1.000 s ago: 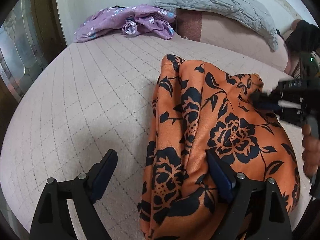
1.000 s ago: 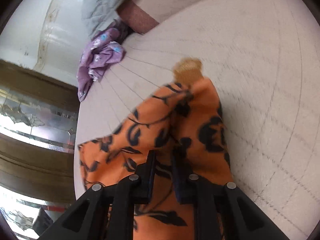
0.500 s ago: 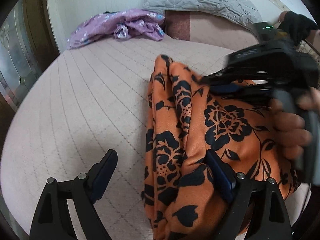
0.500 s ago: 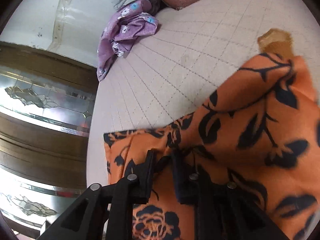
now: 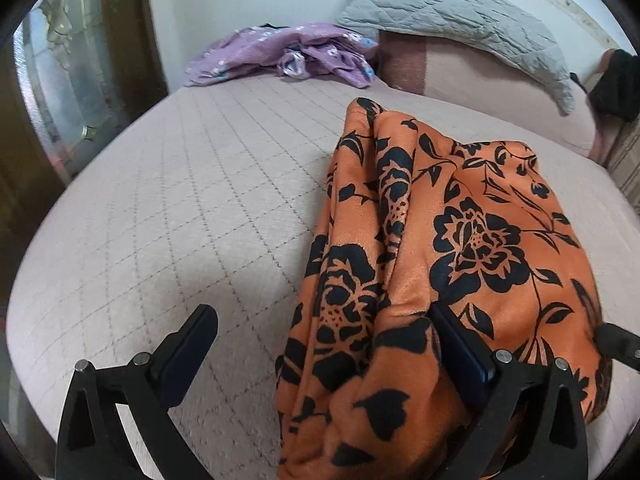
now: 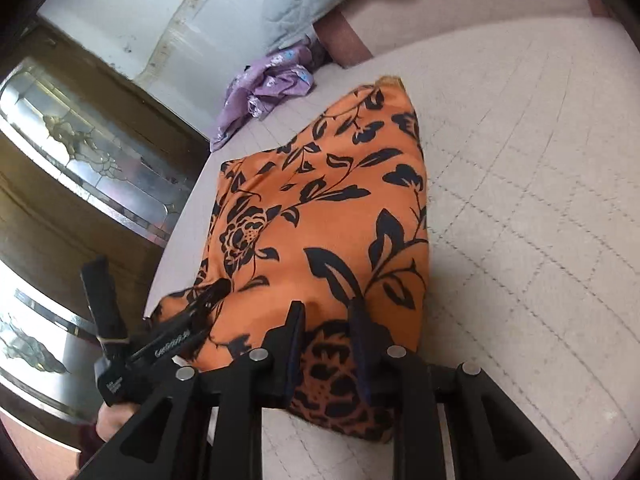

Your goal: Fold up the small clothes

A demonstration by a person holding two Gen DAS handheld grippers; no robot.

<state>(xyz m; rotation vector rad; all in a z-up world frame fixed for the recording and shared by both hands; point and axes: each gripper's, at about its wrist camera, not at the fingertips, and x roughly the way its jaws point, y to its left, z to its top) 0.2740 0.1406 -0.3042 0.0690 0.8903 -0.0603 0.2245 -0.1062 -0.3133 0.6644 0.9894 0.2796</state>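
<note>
The left gripper [image 5: 324, 344] is spread wide, its right finger tucked under a fold of the orange floral garment [image 5: 452, 248], its left finger over bare quilted bedspread [image 5: 180, 208]. The right gripper [image 6: 326, 320] pinches the garment's near edge, jaws not quite together. The garment lies folded on the bed's right half. Farther off lie purple clothes [image 5: 288, 56] and a grey pillow [image 5: 460, 12].

White lettering on the left gripper [image 6: 160, 304] is too blurred to read.
</note>
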